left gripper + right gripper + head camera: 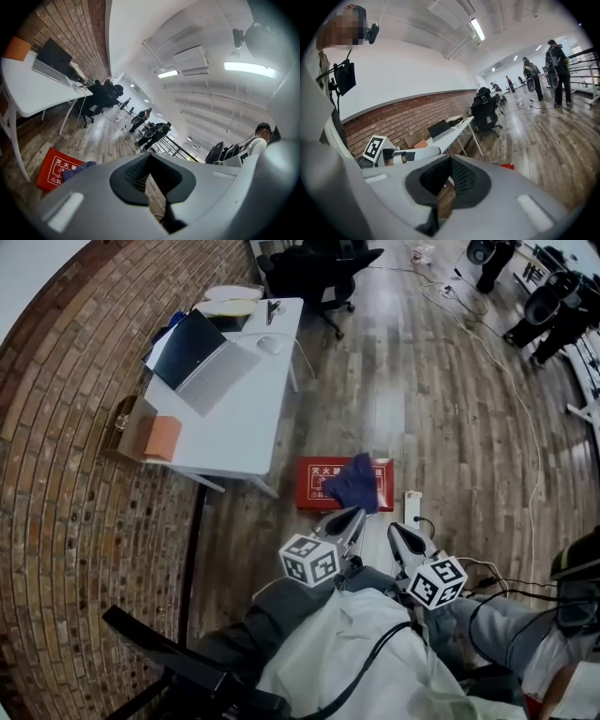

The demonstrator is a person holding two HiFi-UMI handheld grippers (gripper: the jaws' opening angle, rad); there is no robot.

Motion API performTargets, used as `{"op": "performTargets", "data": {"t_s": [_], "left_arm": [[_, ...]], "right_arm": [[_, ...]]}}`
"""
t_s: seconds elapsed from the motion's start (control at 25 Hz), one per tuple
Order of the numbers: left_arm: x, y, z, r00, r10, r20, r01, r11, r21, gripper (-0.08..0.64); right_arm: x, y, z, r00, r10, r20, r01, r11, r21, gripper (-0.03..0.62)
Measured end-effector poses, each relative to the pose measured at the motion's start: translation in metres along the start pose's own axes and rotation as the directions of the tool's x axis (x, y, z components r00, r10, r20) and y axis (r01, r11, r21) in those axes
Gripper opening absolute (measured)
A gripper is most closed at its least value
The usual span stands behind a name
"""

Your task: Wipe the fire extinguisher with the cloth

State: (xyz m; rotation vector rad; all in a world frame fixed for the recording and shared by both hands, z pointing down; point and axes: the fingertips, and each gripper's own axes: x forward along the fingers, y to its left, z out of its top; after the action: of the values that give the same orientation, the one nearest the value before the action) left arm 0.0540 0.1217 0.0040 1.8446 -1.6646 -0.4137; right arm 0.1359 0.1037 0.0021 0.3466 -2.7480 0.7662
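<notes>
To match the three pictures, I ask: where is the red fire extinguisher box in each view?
Head view: red fire extinguisher box at centre, partly under the blue cloth.
Left gripper view: lower left, near the edge.
Right gripper view: only a small red corner, right of centre.
Shared landmark: the white desk with the laptop.

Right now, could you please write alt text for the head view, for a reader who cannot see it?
A blue cloth lies on a red fire extinguisher box on the wooden floor, beside a white table bearing a laptop. In the foreground, the left gripper and right gripper, both shut and empty, point toward it.
</notes>
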Motion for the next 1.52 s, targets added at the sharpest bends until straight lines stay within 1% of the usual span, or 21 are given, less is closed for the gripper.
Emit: {"op": "performTargets", "data": {"t_s": [0.52, 0.68, 0.88, 1.08, 1.2, 1.52], "left_arm": [[-0.007, 0.001, 0.001, 1.0, 0.002, 0.01, -0.002, 1.0, -0.001, -0.002], [-0.008, 0.0, 0.001, 1.0, -0.001, 0.01, 0.001, 1.0, -0.004, -0.002], [-0.009, -0.001, 0.0, 1.0, -0.005, 0.009, 0.005, 1.0, -0.003, -0.002], [-0.01, -0.001, 0.0, 1.0, -0.006, 0.011, 0.006, 1.0, -0.003, -0.002], [-0.011, -0.001, 0.001, 1.0, -0.004, 0.013, 0.004, 1.0, -0.005, -0.002], [-0.015, 0.001, 0.003, 1.0, -0.004, 0.019, 0.004, 1.0, -0.007, -0.002]], "right_arm": [[0.002, 0.01, -0.002, 1.0, 0.02, -0.007, -0.02, 0.999, -0.025, 0.002], [0.002, 0.015, -0.001, 0.999, 0.047, 0.003, -0.047, 0.999, 0.003, 0.002], [0.002, 0.017, -0.003, 0.998, 0.059, 0.006, -0.059, 0.998, 0.03, 0.002], [0.005, 0.025, -0.005, 0.998, 0.058, -0.021, -0.059, 0.997, -0.041, 0.002], [0.007, 0.026, -0.007, 0.998, 0.053, -0.04, -0.054, 0.998, -0.032, 0.002], [0.009, 0.027, -0.009, 0.997, 0.052, -0.051, -0.054, 0.998, -0.024, 0.002]]}}
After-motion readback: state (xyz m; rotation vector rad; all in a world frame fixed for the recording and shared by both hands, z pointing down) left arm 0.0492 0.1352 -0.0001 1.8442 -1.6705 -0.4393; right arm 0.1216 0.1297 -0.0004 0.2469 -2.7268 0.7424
